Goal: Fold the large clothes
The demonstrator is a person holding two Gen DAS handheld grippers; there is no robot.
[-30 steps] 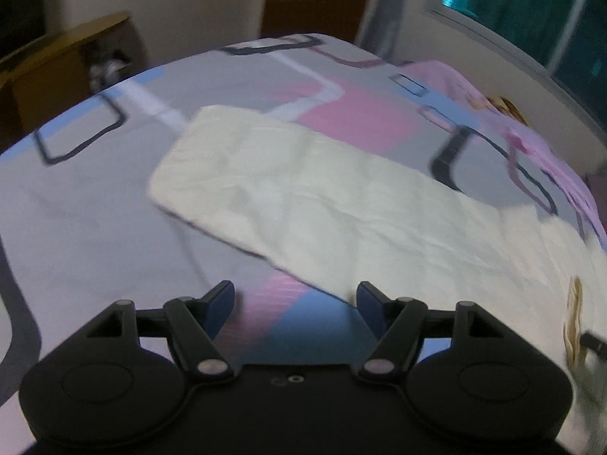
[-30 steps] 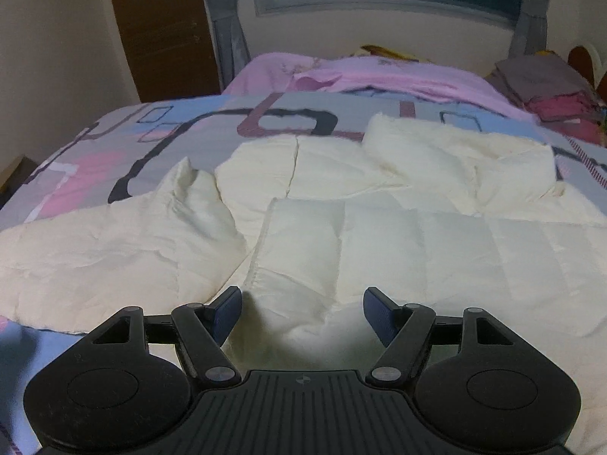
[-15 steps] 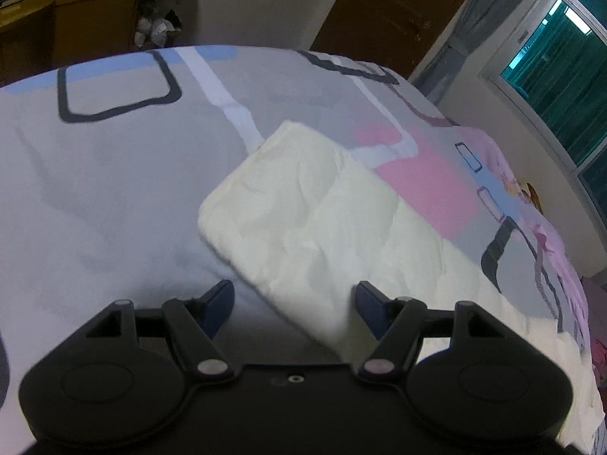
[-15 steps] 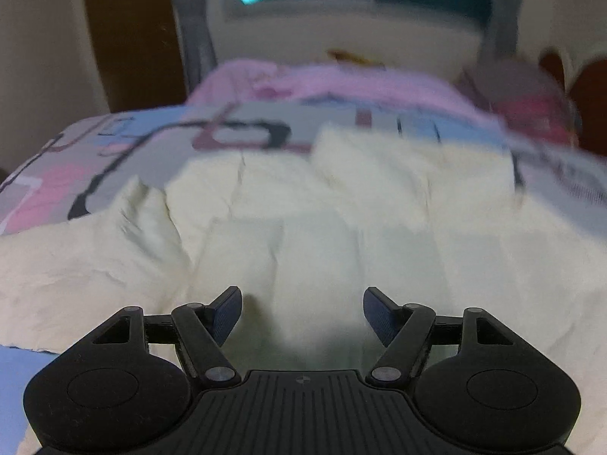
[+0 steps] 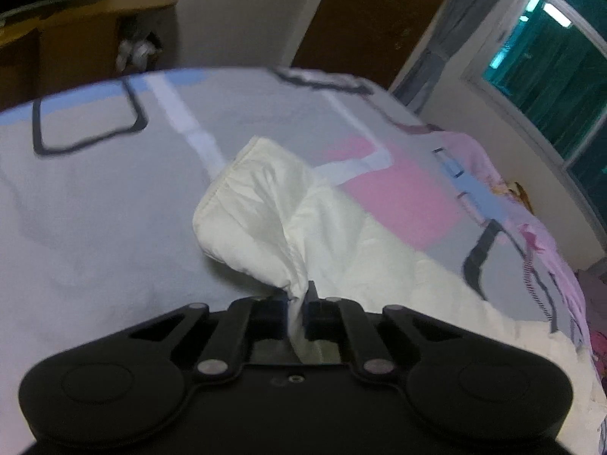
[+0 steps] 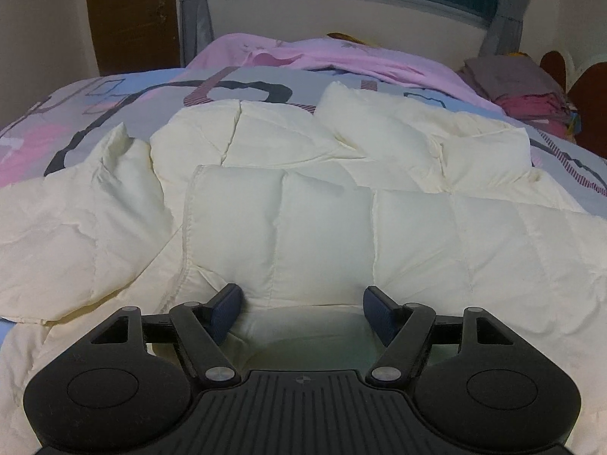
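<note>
Jacket [image 6: 341,227] lies across bed [image 5: 95,197], sleeve [image 5: 265,208] running lengthwise away to left, cuff pinched and raised in closed left gripper [image 5: 296,303]; right gripper [image 6: 303,311] spread wide over body panel.

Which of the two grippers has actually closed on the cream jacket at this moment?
The left gripper: its jaws are pinched shut on a bunched fold of the cream jacket. The right gripper is spread open over the jacket's quilted body, gripping nothing.
</note>
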